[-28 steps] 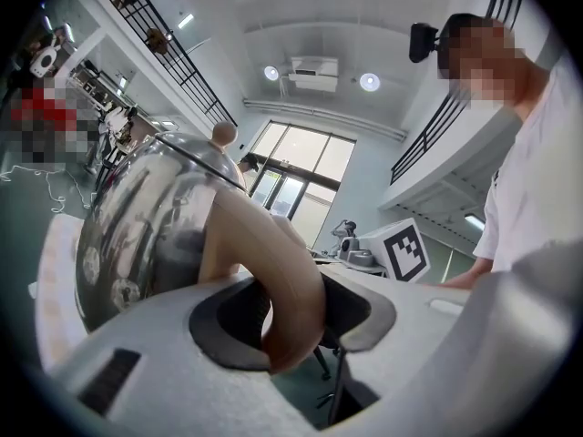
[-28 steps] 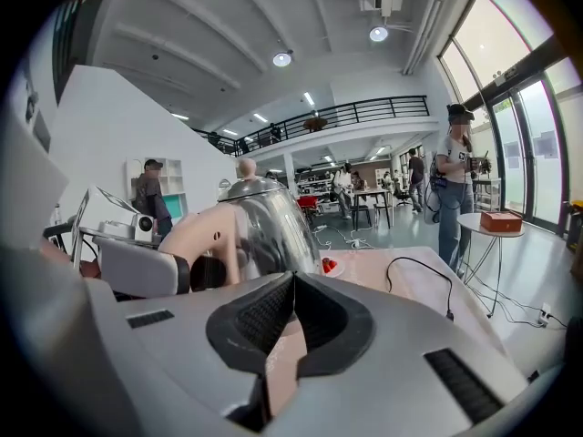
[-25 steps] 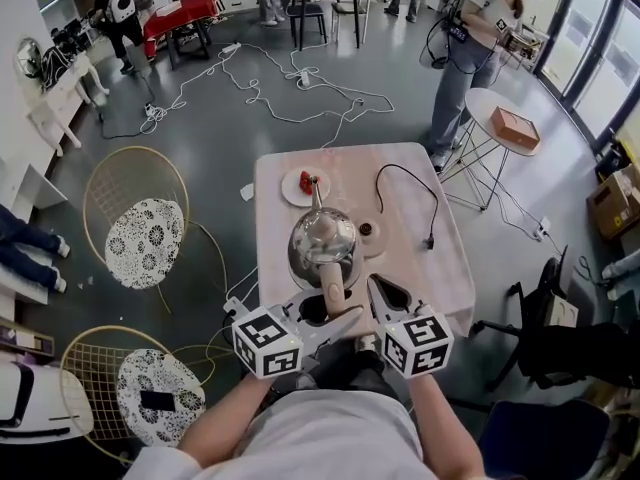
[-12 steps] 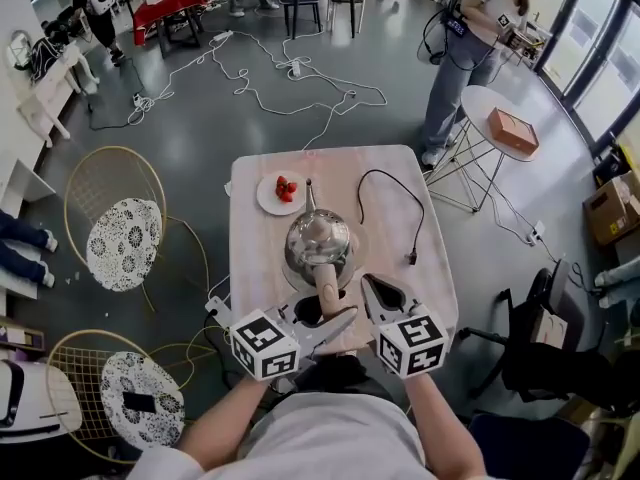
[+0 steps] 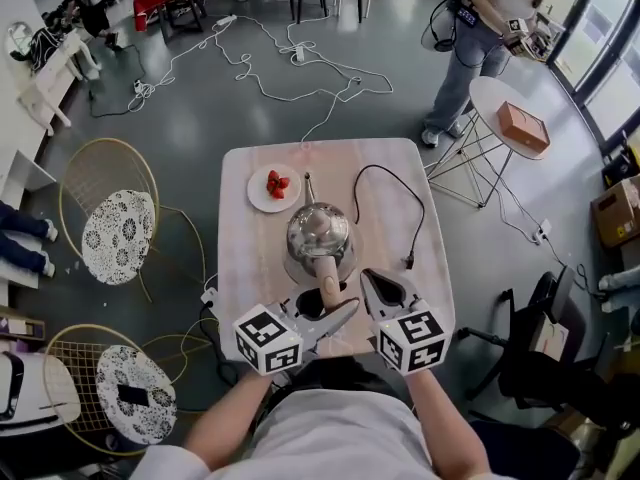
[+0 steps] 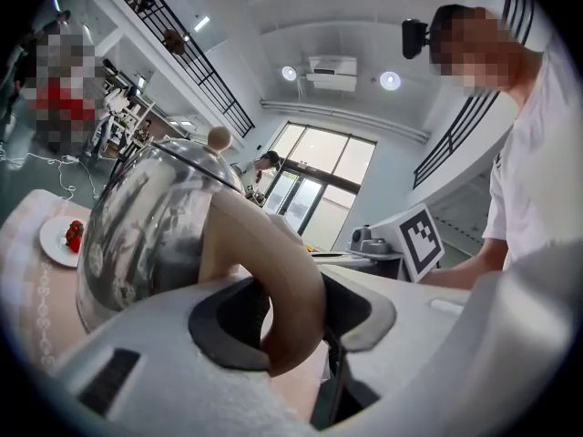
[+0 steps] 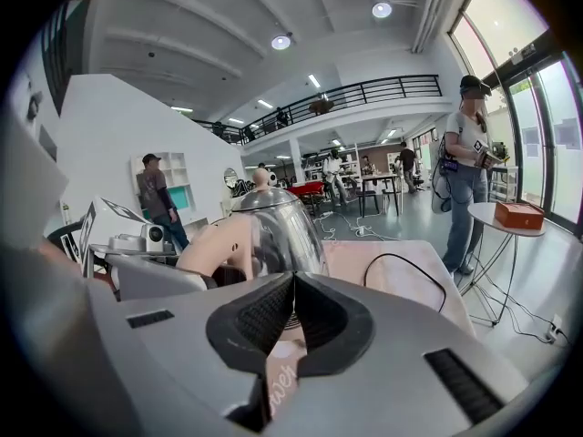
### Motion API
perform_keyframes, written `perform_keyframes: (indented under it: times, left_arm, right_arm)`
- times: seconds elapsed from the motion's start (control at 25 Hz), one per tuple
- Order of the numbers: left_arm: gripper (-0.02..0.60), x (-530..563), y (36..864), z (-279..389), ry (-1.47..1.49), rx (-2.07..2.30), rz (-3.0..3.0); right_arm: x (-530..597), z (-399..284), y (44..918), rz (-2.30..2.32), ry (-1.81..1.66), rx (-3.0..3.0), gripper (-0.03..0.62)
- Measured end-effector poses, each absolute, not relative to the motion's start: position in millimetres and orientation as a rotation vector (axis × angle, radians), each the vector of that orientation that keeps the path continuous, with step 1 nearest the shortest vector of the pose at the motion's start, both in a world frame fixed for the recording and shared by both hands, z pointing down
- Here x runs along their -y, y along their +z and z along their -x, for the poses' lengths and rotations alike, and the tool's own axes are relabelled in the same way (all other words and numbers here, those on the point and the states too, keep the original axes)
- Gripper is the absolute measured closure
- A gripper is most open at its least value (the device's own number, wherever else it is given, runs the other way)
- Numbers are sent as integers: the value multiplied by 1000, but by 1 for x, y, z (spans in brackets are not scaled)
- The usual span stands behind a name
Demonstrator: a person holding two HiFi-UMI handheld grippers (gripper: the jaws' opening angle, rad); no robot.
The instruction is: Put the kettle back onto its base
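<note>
A shiny steel kettle (image 5: 318, 236) with a beige handle (image 5: 327, 288) is over the middle of the pale table (image 5: 245, 278). My left gripper (image 5: 322, 310) is shut on that handle, and in the left gripper view the handle (image 6: 273, 280) fills the gap between its dark pads. My right gripper (image 5: 376, 284) hangs just right of the handle, shut with nothing in it (image 7: 293, 291). The kettle hides its base. The base's black cord (image 5: 400, 193) comes out from behind the kettle's right side. I cannot tell whether the kettle rests on the base.
A white plate of strawberries (image 5: 273, 188) lies behind the kettle on the left. The cord's plug (image 5: 408, 262) lies near the table's right edge. Two wire chairs (image 5: 110, 228) stand to the left. A small round table with a brown box (image 5: 522, 126) and a standing person (image 5: 480, 38) are at the back right.
The kettle and both grippers have moved right across the table. The base's disc, which showed beside the kettle's right side, is now hidden under it.
</note>
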State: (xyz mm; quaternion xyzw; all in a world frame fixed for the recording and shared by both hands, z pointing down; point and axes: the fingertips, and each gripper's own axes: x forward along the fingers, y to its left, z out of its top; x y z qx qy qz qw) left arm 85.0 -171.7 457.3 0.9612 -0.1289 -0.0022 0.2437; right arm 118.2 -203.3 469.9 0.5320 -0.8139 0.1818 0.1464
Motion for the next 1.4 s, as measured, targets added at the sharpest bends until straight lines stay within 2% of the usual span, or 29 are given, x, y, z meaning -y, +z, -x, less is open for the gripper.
perform_keyframes:
  times: [0.64,1.4]
  left_arm:
    - [420,203,493,-123,26,435,-2606]
    - [419,224,514,-139,18,546,-2598]
  right_arm:
    - [239,-144,503,-1436,572,2366,589]
    - [255,-161,525,-1343,605,2382,589]
